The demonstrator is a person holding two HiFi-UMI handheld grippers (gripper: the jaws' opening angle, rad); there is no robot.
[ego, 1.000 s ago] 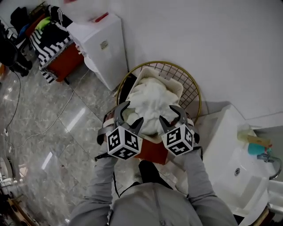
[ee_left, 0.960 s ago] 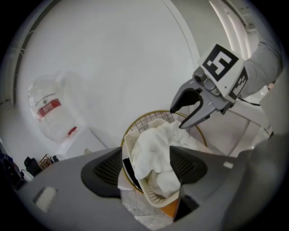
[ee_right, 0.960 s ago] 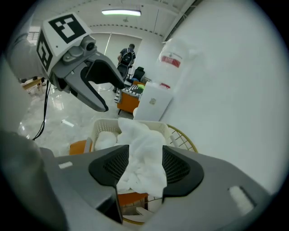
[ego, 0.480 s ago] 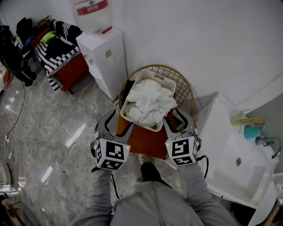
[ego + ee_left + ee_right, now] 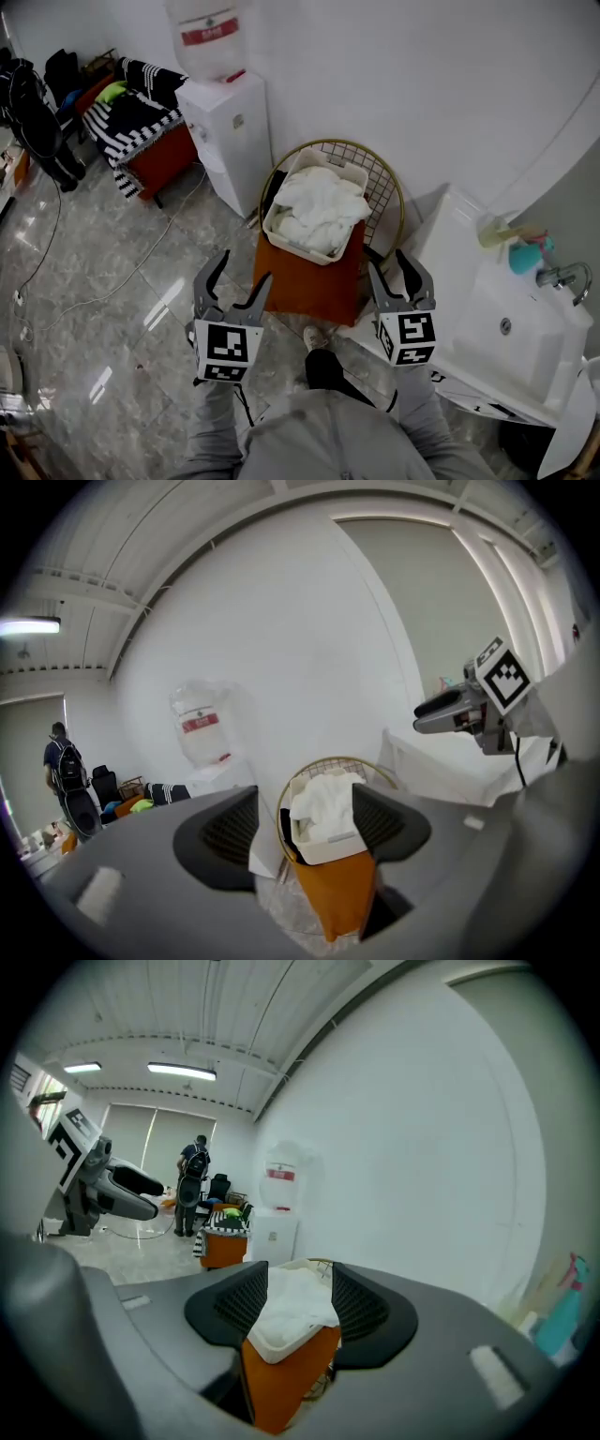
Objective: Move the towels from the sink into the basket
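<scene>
In the basket (image 5: 302,249) ahead, the towels (image 5: 319,208) are being left well apart from the left gripper (image 5: 244,269) and right gripper (image 5: 388,264), both part-open and empty.

Crumpled white towels (image 5: 317,208) heaped in white basket (image 5: 292,244), atop orange stool (image 5: 309,286); white sink (image 5: 483,319) to right
</scene>
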